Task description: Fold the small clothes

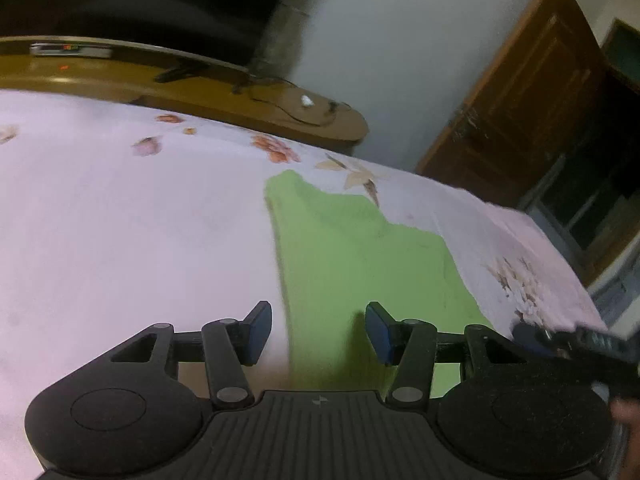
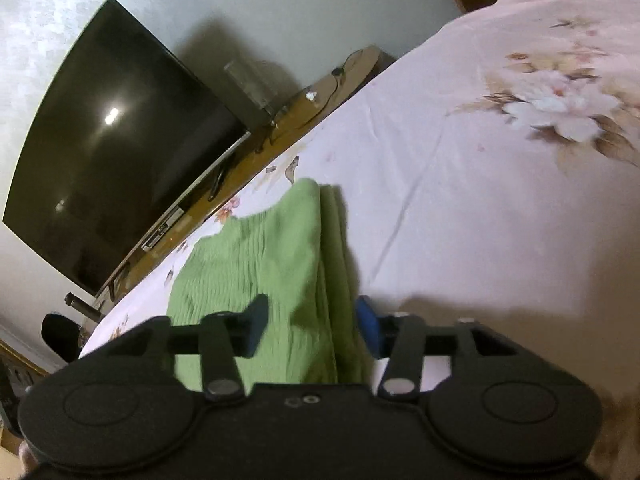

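Observation:
A light green ribbed garment (image 1: 360,248) lies flat on the pink floral bedsheet (image 1: 120,208), with a shoulder strap pointing to the far side. My left gripper (image 1: 318,332) hovers open over the garment's near left edge, its blue pads apart and touching nothing. In the right wrist view the garment (image 2: 260,248) shows a folded, layered edge along its right side. My right gripper (image 2: 310,328) stands open low over that near edge, with the cloth under and between the fingers but not pinched. A blurred dark piece of the right tool (image 1: 580,344) enters the left wrist view at the right.
A wooden TV stand (image 1: 200,92) with cables runs along the far side of the bed, with a dark television (image 2: 112,152) on it. A brown wooden door (image 1: 520,112) stands at the right. The bedsheet (image 2: 480,200) spreads wide to the right of the garment.

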Tool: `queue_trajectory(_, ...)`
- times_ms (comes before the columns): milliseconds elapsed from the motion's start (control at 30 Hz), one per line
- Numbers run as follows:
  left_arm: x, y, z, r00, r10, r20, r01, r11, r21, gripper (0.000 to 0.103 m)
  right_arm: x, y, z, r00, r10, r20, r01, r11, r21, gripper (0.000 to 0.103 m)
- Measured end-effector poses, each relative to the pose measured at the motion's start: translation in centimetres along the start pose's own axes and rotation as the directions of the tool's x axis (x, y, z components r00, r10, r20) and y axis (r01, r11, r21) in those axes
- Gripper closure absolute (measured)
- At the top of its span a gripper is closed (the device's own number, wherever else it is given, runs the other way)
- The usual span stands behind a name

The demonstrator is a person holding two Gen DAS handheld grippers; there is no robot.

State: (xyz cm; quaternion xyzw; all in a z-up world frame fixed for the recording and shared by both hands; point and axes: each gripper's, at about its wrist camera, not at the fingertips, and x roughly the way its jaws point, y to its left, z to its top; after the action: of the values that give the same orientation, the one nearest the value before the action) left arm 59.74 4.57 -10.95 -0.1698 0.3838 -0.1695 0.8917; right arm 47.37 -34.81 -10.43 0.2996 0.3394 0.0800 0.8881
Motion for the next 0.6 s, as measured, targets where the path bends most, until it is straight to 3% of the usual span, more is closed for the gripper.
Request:
queue_trajectory(100,3.3,0.3,-0.3,0.996,0.013,-0.084,-0.014,1.000,-0.015,0.052,3.6,0.3,2.2,0.999,-0.018,-0.027,0.016,0.998,-0.061,0.067)
queue_trajectory(133,3.9,0.6,-0.8,0.996,0.018,-0.092,-0.021,0.999,-0.025,0.048,4.9,0.3,2.6,0.999,-0.012,-0.051,0.008,0.997,-0.072,0.087)
queue_trajectory(167,3.9,1.1,-1.0,0.997,0.004,-0.078,-0.008,0.999,-0.044,0.047,5.8,0.1,2.6,0.997,-0.003,-0.077,-0.005,0.995,-0.101,0.097)
queue_trajectory(233,3.5,1.5,-1.1,0.997,-0.001,-0.074,-0.003,0.998,-0.059,0.046,7.3,0.1,2.2,0.991,-0.072,-0.116,0.047,0.979,-0.199,0.100)
queue_trajectory(333,2.2,0.4,0.4,1.000,0.020,-0.016,-0.021,0.999,-0.030,0.046,6.0,0.3,3.0,0.993,-0.091,-0.079,0.071,0.971,-0.227,0.090)
queue_trajectory(433,2.3,-1.5,2.7,0.996,-0.085,0.028,0.085,0.996,-0.001,0.046,4.7,1.1,4.6,1.000,-0.022,-0.019,0.016,0.966,-0.258,0.080)
queue_trajectory(500,3.7,-3.1,3.8,0.999,-0.041,0.028,0.038,0.996,0.081,0.046,5.6,2.3,5.3,0.998,-0.055,-0.023,0.044,0.942,-0.333,0.074)
queue_trajectory(600,5.4,-3.0,5.2,0.999,-0.008,0.034,0.006,0.997,0.080,0.046,8.2,2.0,7.0,0.997,-0.061,-0.057,0.040,0.951,-0.307,0.070)
